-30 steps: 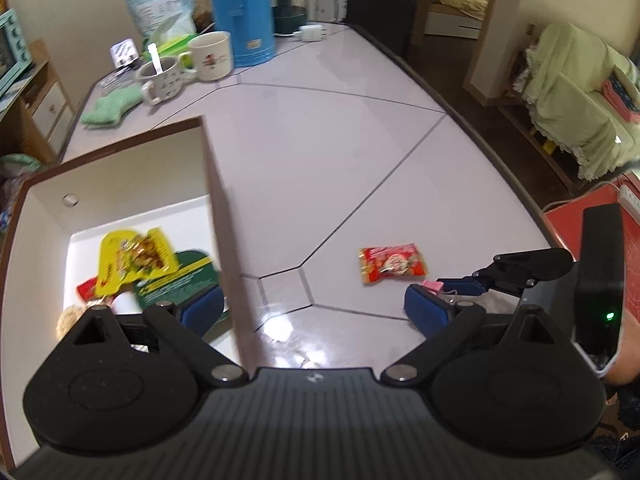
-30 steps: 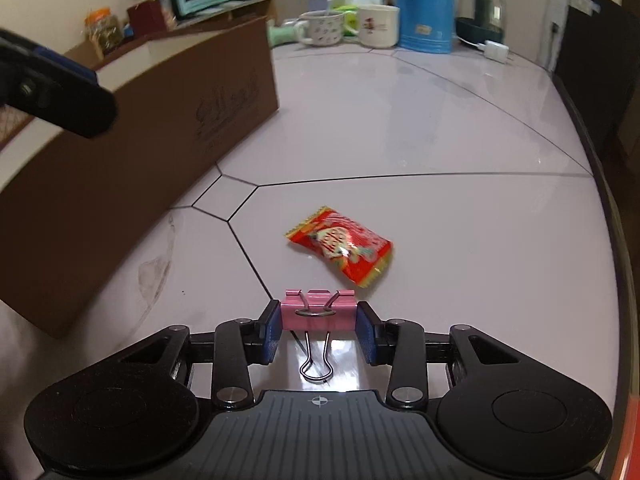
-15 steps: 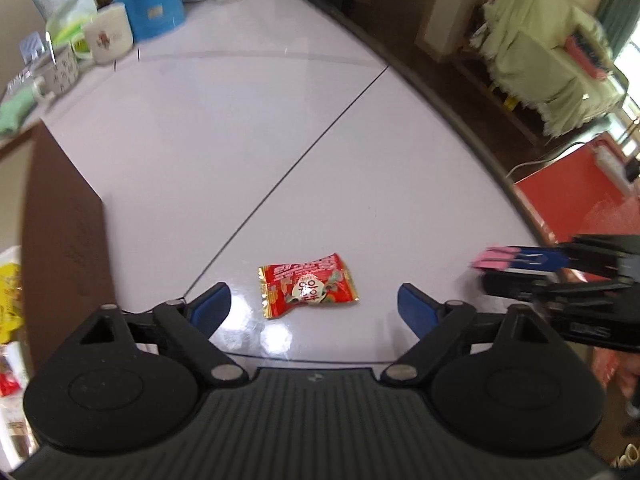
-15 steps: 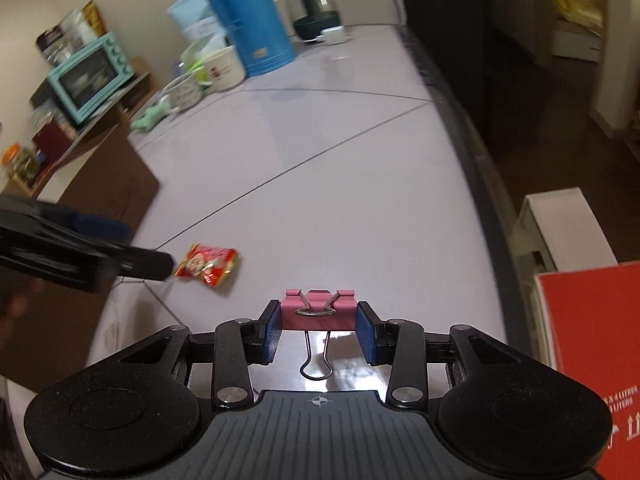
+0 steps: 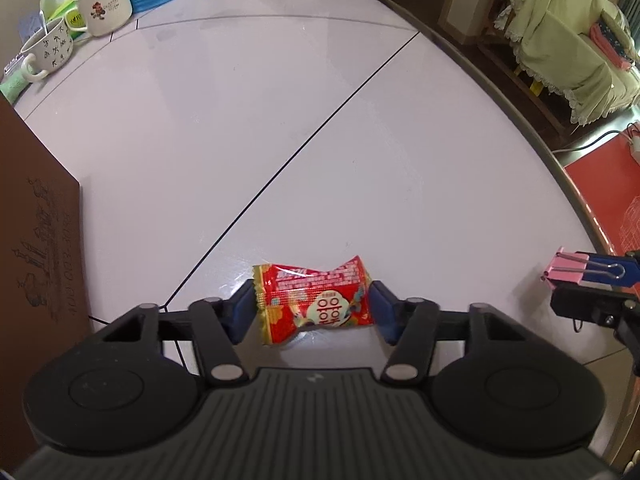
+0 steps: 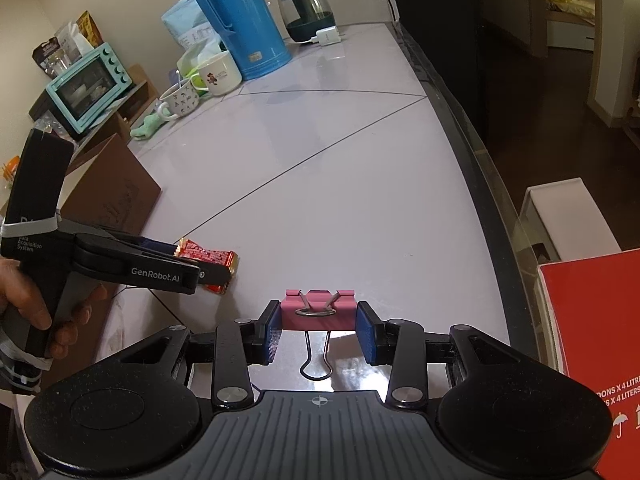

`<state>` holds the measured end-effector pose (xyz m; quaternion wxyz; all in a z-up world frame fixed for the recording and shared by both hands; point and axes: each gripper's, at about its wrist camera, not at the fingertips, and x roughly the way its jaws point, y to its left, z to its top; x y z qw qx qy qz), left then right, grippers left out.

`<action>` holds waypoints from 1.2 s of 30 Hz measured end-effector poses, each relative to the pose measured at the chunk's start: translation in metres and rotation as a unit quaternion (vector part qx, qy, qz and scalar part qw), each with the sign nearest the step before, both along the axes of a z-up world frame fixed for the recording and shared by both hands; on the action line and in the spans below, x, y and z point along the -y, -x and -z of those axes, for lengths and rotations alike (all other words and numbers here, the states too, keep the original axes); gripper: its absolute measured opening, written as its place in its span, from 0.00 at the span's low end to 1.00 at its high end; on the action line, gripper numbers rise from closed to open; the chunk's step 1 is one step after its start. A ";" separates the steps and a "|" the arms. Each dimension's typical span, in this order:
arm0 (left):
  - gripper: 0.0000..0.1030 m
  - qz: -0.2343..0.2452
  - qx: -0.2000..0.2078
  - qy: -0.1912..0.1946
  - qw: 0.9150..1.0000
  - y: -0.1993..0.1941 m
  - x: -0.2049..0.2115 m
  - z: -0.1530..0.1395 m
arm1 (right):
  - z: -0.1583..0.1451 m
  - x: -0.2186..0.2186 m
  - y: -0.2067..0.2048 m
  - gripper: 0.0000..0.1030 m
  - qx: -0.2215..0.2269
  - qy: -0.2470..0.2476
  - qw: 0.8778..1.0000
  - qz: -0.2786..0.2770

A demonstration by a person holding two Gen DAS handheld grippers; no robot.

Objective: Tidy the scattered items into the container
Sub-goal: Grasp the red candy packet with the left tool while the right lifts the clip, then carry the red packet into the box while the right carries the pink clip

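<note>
- My left gripper [image 5: 313, 307] has its two blue pads pressed against the ends of a red candy packet [image 5: 314, 302], which is crumpled between them, low over the white table [image 5: 280, 120].
- From my right wrist view, that same packet [image 6: 206, 258] sits at the tip of my left gripper [image 6: 200, 266], with my hand [image 6: 36, 300] wrapped round the handle.
- My right gripper [image 6: 319, 325] is clamped on a pink binder clip [image 6: 319, 312], its wire handle hanging down toward me.
- From the left, the clip [image 5: 570, 268] is off to the right, near the table edge, well apart from the candy.
- The brown cardboard box [image 5: 36, 240] stands on the table to my left, just beside the left gripper.
- Two mugs [image 5: 104, 10] and a blue flask [image 6: 240, 20] stand at the far end.
</note>
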<state>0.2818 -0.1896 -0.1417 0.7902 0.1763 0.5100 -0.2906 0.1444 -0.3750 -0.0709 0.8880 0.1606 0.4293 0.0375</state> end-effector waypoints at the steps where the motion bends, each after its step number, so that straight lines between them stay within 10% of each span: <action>1: 0.44 0.001 -0.001 0.004 1.000 0.001 -0.002 0.000 | 0.000 -0.001 -0.001 0.38 0.000 0.001 1.000 -0.001; 13: 0.12 0.022 -0.013 0.040 0.999 0.037 -0.024 -0.030 | -0.014 -0.014 0.006 0.38 0.020 0.005 1.000 -0.017; 36: 0.10 -0.055 0.087 0.101 0.990 0.094 -0.113 -0.135 | -0.064 -0.081 0.015 0.38 0.103 0.022 0.990 -0.099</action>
